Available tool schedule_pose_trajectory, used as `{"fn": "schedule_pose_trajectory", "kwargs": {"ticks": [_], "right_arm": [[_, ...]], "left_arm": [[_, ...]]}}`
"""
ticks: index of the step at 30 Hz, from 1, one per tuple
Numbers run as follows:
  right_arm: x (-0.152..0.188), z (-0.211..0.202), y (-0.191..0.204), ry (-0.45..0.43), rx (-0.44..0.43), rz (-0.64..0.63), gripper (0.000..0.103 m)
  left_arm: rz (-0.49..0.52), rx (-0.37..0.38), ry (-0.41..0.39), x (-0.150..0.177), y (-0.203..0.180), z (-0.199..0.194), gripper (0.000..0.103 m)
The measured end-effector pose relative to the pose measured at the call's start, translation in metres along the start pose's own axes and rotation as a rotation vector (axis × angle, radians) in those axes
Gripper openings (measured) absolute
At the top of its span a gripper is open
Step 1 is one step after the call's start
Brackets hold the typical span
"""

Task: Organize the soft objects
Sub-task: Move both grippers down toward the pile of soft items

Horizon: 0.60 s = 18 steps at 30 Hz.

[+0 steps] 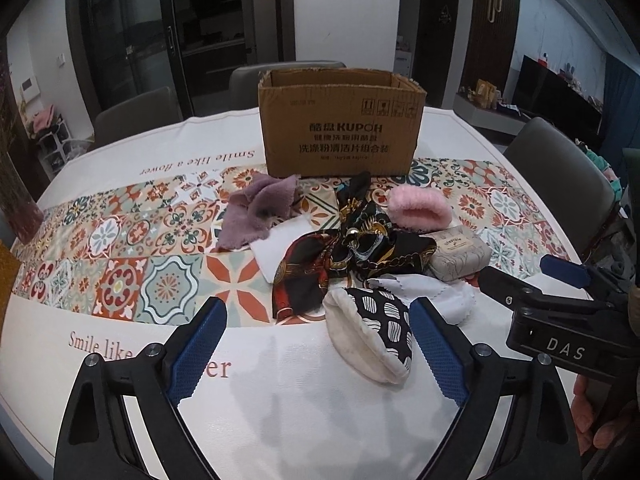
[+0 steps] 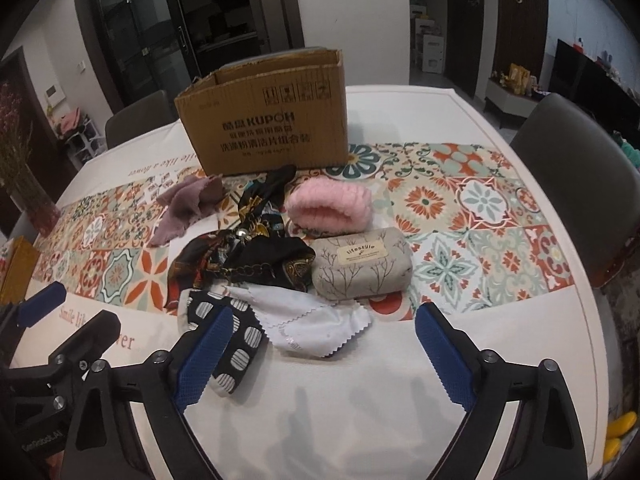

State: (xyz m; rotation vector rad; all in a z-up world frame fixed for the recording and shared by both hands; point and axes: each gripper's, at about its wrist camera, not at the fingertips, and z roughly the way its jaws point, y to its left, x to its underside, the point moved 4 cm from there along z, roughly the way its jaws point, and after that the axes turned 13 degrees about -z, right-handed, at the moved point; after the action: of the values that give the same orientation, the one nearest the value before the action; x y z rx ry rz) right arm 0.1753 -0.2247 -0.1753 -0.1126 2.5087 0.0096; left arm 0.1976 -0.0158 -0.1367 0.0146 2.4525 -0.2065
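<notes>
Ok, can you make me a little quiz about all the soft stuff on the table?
1. True or false: the cardboard box stands behind the pile of soft things.
2. What colour is the fluffy item just behind the grey pouch?
A. green
B. pink
C. yellow
3. Fill in: the jaws of the left gripper and the right gripper are both ____.

Key:
1. true
2. B
3. open; neither holds anything
</notes>
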Motion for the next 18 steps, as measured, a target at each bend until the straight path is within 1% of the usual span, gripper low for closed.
{"fn": "schedule_pose_trajectory", "kwargs": {"ticks": [4,7,10,12,14,18], "right_arm": [[0.002,0.021,-0.003,0.025,-0.034,-0.007,0.088],[0.005,0.034,-0.004,0.04,-0.054,-0.014,0.085],[0.007,0.047,-0.004,0.058,-0.08,-0.027,0.078],[0.009,0.055,-0.005,0.069,-0.101,-0.032,0.07],[0.01,0.062,-0.004,0.077,-0.123,-0.036,0.066],[0.011,0.072,-0.004,0.086,-0.136,-0.059,0.063]], "left_arm": [[-0.023,-0.002,0.033,0.004,-0.002,0.019,0.091],[-0.039,-0.005,0.051,0.008,-0.003,0.032,0.089],[-0.052,-0.01,0.056,0.011,-0.005,0.042,0.088],[-0.058,-0.006,0.069,0.014,-0.007,0.047,0.086],[-0.056,-0.007,0.08,0.017,-0.009,0.052,0.086],[-0.071,-0.006,0.094,0.023,-0.011,0.059,0.085]]}}
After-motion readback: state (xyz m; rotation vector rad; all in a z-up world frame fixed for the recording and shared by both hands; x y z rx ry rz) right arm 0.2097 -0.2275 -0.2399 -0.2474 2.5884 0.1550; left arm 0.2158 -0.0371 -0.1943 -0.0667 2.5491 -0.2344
